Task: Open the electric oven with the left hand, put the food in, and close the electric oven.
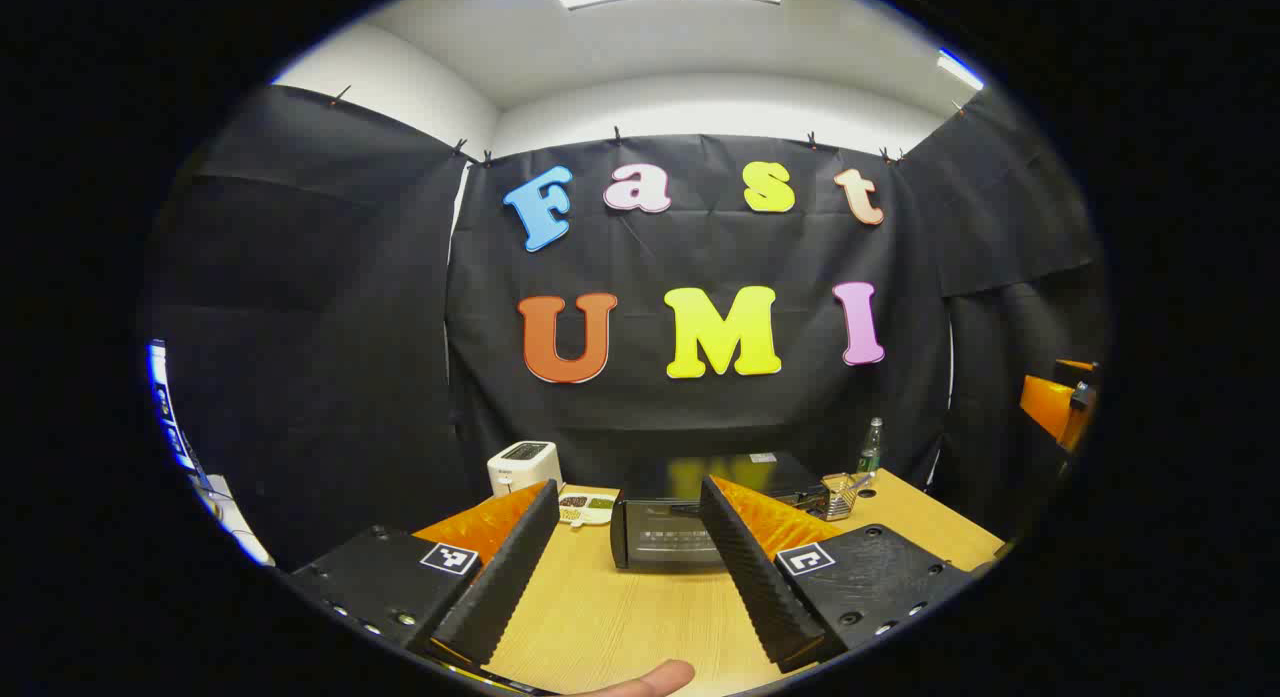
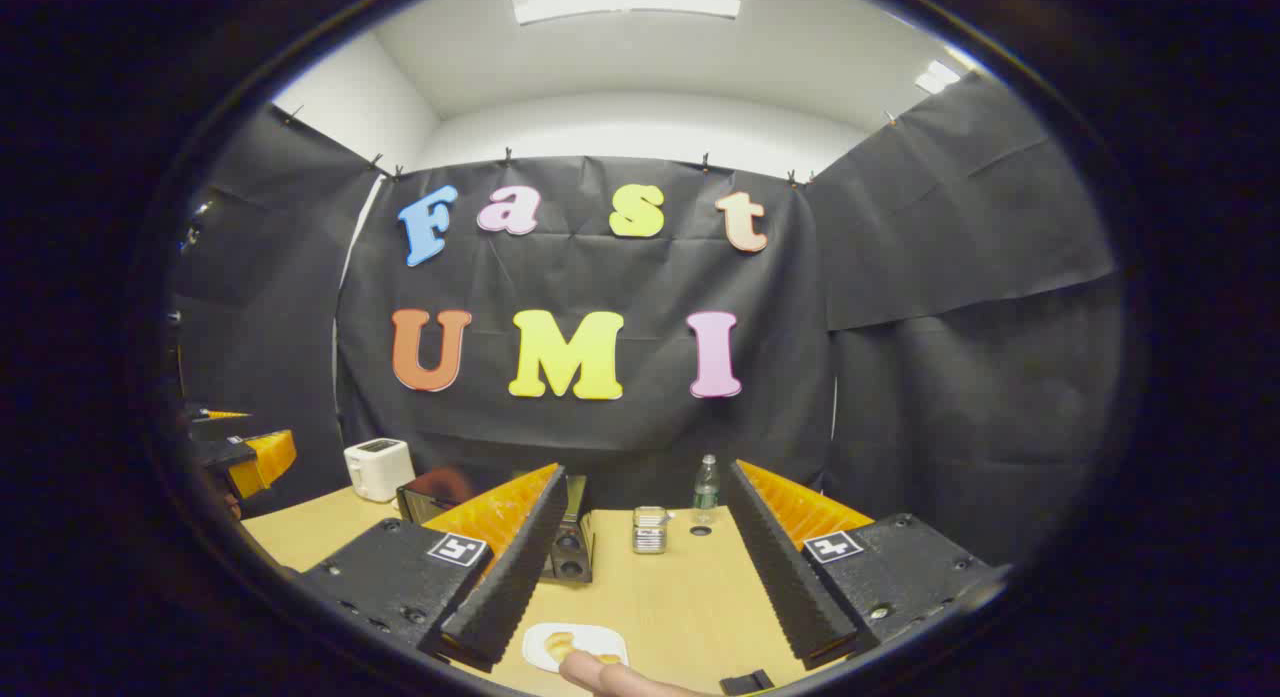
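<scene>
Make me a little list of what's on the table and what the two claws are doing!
oven: black electric oven, door shut, mid table
toaster: white toaster, back left
food: pastry on white plate, near right claw
bottle: green bottle, back right
left claw: open, holding nothing, aimed at oven
right claw: open, holding nothing, above plate

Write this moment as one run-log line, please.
oven: closed | left tool: open | right tool: open | food plate: on table

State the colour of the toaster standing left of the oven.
White: the toaster shows best in the left gripper view.
</scene>
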The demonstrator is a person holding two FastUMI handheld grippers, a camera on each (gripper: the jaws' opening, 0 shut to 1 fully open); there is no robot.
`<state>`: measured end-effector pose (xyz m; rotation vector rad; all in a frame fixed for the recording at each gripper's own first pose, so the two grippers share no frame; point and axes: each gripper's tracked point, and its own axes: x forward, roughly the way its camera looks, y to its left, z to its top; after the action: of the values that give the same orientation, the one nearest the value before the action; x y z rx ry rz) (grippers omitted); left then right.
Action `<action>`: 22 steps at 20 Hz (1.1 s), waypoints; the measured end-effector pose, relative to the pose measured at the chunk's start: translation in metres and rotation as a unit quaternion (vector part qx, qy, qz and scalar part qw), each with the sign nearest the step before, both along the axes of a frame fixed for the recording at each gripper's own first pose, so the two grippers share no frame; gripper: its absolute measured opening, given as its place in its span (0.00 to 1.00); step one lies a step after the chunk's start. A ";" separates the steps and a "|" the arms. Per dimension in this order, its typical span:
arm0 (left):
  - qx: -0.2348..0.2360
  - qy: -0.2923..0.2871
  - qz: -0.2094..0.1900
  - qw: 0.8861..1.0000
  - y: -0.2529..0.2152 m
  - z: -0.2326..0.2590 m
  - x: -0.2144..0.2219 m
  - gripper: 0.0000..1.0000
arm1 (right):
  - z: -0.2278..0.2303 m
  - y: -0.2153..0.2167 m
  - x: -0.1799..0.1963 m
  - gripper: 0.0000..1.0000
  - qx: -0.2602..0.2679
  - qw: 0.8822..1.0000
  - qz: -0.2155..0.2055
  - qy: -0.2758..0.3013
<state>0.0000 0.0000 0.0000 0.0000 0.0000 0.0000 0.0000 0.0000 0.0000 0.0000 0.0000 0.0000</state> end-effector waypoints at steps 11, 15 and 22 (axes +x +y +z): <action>-0.024 -0.001 -0.038 0.999 -0.013 0.004 0.019 0.93 | -0.019 -0.022 0.014 0.96 0.014 1.000 -0.002 0.022; -0.009 -0.003 -0.040 0.999 -0.019 0.014 0.035 0.93 | -0.008 -0.039 0.023 0.96 0.008 1.000 -0.019 0.007; -0.055 -0.010 -0.083 0.995 -0.059 0.011 0.096 0.93 | -0.003 -0.053 0.038 0.96 0.017 1.000 -0.023 -0.003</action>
<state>0.0958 -0.0592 0.0107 -0.1098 -0.0193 -0.1656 0.0384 -0.0533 -0.0035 0.0340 -0.0055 -0.0456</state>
